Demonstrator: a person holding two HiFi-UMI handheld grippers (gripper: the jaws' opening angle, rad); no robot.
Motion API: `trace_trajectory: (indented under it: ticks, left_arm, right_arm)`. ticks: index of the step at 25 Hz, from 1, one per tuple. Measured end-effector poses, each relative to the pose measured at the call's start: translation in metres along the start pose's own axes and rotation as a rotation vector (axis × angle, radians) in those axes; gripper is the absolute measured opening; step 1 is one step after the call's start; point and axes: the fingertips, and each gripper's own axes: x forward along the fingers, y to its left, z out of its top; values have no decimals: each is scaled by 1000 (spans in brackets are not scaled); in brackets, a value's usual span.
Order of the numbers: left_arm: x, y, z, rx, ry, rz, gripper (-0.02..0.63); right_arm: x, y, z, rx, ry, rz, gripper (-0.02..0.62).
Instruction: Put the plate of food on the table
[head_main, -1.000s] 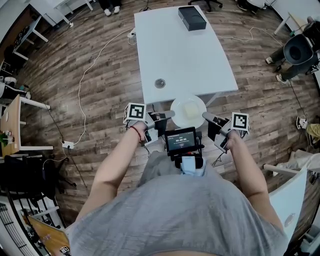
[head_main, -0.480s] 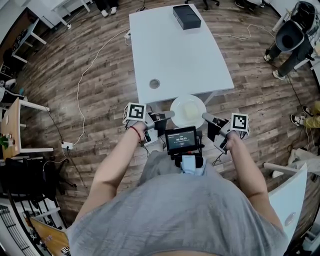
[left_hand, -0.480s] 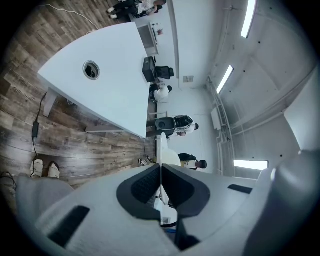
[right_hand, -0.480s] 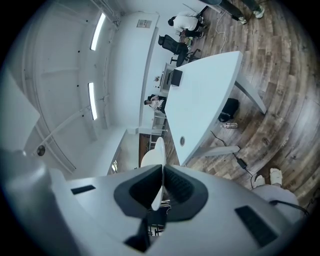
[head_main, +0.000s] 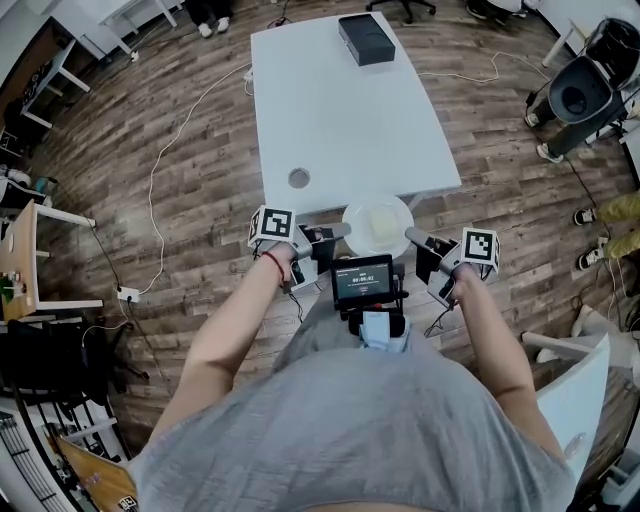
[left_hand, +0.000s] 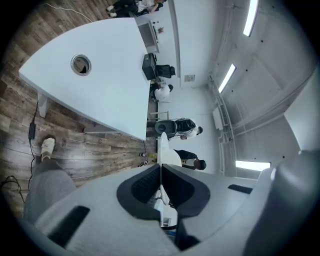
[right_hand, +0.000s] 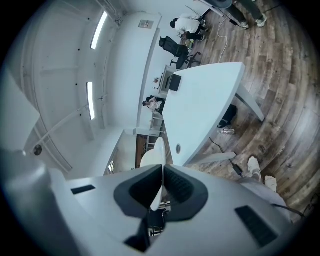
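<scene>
Your left gripper (head_main: 343, 230) is pinched tight on the left rim of the white plate (head_main: 377, 226). Your right gripper (head_main: 412, 234) is pinched tight on the right rim. So the plate is held up between your 2 grippers. A pale bit of food (head_main: 380, 218) lies on it. Just past the grippers is the near edge of the white table (head_main: 340, 110). Far past them, at the table's other end, sits 1 black box (head_main: 366, 40).
</scene>
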Motion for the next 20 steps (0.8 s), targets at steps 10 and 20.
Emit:
trace_trajectory:
  ticks: [10,20]
  left_arm:
    - [38,-1,88,16,9,-3,26]
    - [61,-8,189,27,17,-17,26]
  right_arm:
    - [38,-6,87,-35,-13,-26,37]
    - [90,4,176,-52,-15,-41,37]
